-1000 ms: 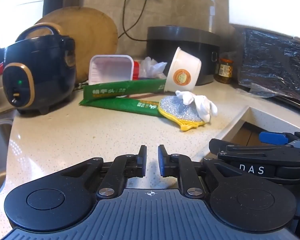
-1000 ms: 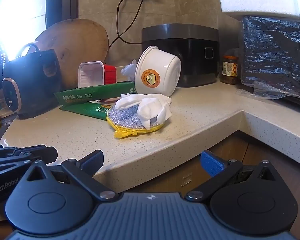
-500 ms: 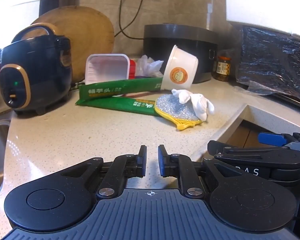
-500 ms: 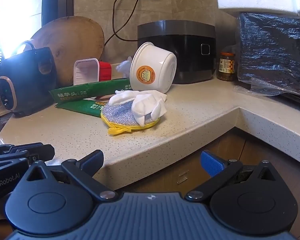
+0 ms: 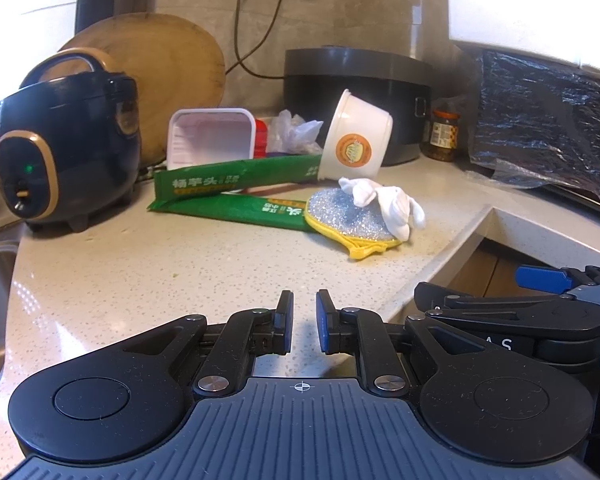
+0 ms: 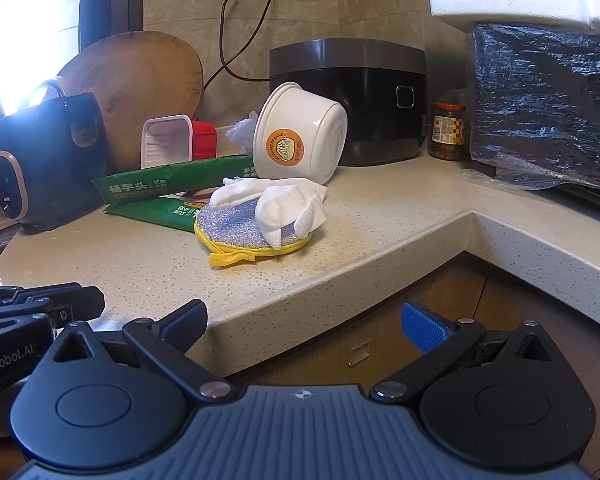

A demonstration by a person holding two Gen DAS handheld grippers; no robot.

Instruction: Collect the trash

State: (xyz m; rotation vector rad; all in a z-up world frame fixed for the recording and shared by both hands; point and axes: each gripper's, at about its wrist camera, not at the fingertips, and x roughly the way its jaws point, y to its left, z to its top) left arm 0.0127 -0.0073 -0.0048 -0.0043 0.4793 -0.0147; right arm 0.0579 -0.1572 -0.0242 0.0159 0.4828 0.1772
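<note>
Trash lies in a heap on the speckled counter: a tipped white paper bowl (image 5: 356, 140) (image 6: 300, 132), two green wrappers (image 5: 236, 180) (image 6: 168, 188), a white plastic tray (image 5: 210, 136) (image 6: 166, 142), and a crumpled white tissue (image 5: 388, 204) (image 6: 284, 204) on a silver-and-yellow scrub pad (image 5: 348, 222) (image 6: 240, 232). My left gripper (image 5: 304, 322) is nearly shut and empty, low over the near counter. My right gripper (image 6: 306, 322) is open and empty, in front of the counter's edge.
A dark rice cooker (image 5: 64, 140) stands at the left, a black appliance (image 6: 352, 96) at the back, a jar (image 6: 448, 132) beside it. A black plastic-wrapped bulk (image 6: 548, 108) fills the right. A round wooden board (image 5: 160, 68) leans on the wall. Cabinets (image 6: 380, 344) lie below the edge.
Both grippers have drawn back a little and the view has shifted slightly; the heap looks marginally farther. Jaw openings are unchanged.
</note>
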